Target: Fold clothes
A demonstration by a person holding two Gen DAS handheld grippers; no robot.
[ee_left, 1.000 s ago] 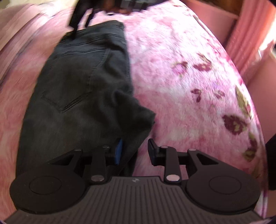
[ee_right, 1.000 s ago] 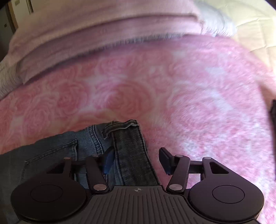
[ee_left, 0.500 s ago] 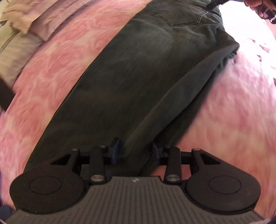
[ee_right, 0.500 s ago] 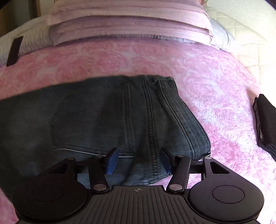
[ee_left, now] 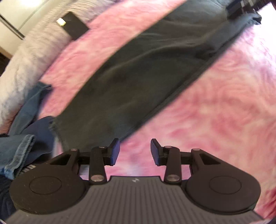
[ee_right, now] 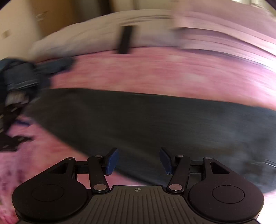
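Observation:
Dark grey jeans (ee_left: 138,74) lie stretched out flat on the pink floral blanket (ee_left: 215,112), running from lower left to upper right in the left wrist view. My left gripper (ee_left: 134,152) is open and empty, over the blanket just past the leg-end hem. The right gripper shows at the far waist end (ee_left: 241,6). In the blurred right wrist view the jeans (ee_right: 155,124) run across the frame. My right gripper (ee_right: 139,161) is open and empty above them.
A pile of blue denim clothes (ee_left: 22,137) lies at the left, also in the right wrist view (ee_right: 19,77). A black flat object (ee_left: 72,25) rests on the pale bedding (ee_left: 25,56) behind. Folded pink bedding (ee_right: 224,39) lies at the back.
Both grippers have let go of the jeans and opened. The left one has drawn back past the hem. The right view has swung left along the jeans and is blurred.

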